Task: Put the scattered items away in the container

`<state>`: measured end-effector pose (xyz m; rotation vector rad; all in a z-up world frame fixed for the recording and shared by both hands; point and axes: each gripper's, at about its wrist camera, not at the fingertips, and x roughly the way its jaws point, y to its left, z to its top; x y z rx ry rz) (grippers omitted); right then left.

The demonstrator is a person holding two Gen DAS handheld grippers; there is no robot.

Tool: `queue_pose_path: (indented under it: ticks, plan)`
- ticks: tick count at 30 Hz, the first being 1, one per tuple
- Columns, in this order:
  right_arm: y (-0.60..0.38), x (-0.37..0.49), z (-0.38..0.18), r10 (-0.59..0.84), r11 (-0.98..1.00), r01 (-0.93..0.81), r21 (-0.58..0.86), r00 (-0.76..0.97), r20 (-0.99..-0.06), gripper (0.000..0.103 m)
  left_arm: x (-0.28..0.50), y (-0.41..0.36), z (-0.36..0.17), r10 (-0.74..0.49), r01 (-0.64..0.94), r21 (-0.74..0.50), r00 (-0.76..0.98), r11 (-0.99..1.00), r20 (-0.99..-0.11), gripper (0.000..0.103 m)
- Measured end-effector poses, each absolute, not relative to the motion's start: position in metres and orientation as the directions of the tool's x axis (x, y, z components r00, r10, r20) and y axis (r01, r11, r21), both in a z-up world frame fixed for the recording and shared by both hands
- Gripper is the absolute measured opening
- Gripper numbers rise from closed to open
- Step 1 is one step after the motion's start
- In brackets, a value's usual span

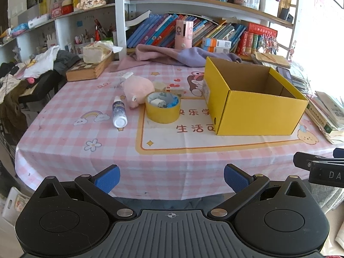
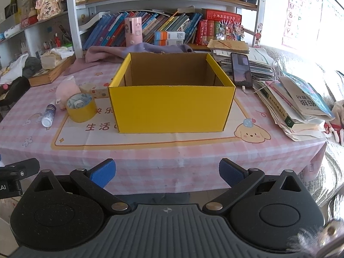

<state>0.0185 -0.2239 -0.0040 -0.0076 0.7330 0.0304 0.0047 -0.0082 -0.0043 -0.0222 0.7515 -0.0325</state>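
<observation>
The yellow box (image 2: 171, 107) is sitting open-topped on the pink checked tablecloth (image 2: 193, 150), straight ahead of the right gripper (image 2: 167, 173) and well apart from it; nothing shows inside it. Left of the box, the scattered things are lying in a cluster: a tape roll (image 1: 163, 109) standing flat with small bits inside its ring, a pink plush (image 1: 137, 89) touching the roll's far-left side, and a white bottle (image 1: 119, 111) lying on its side just left of both. A smaller roll (image 1: 159, 85) and a small flat box (image 1: 175, 90) are resting behind the tape roll, near the yellow box's left wall.

The left gripper (image 1: 171, 177) is hovering off the table's near edge, its blue pads spread wide with nothing between them; the cluster is lying ahead of it and slightly left, well apart. The right gripper's pads are likewise standing wide and empty.

A phone (image 2: 241, 69) and stacked books (image 2: 296, 107) are lying right of the box.
</observation>
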Motion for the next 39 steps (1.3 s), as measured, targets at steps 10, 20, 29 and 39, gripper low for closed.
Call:
queue_pose_path:
  ticks: [10,20,29,39]
  plan:
    - [-0.2274,0.0190,-0.0043,0.019,1.000,-0.016,0.010,0.741,-0.671,0.103,0.0055,-0.0043,-0.0053,-0.031,0.006,-0.038,0.723,0.999,-0.690,0.103]
    - [-0.2214,0.0156,-0.0053,0.030,0.999,-0.042,-0.001,0.741,-0.671,0.103,0.0040,-0.0033,-0.0061,-0.033,0.005,-0.042,0.722,0.999,-0.691,0.103]
    - [-0.2207,0.0156,-0.0061,0.037,0.999,-0.048,0.002,0.738,-0.673,0.103,0.0042,-0.0029,-0.0066,-0.029,0.001,-0.039,0.715,0.999,-0.699,0.103]
    - [-0.2210,0.0170,-0.0064,0.033,0.999,-0.040,0.006,0.739,-0.673,0.103,0.0063,-0.0036,-0.0078,-0.030,0.005,-0.037,0.714,0.999,-0.699,0.103]
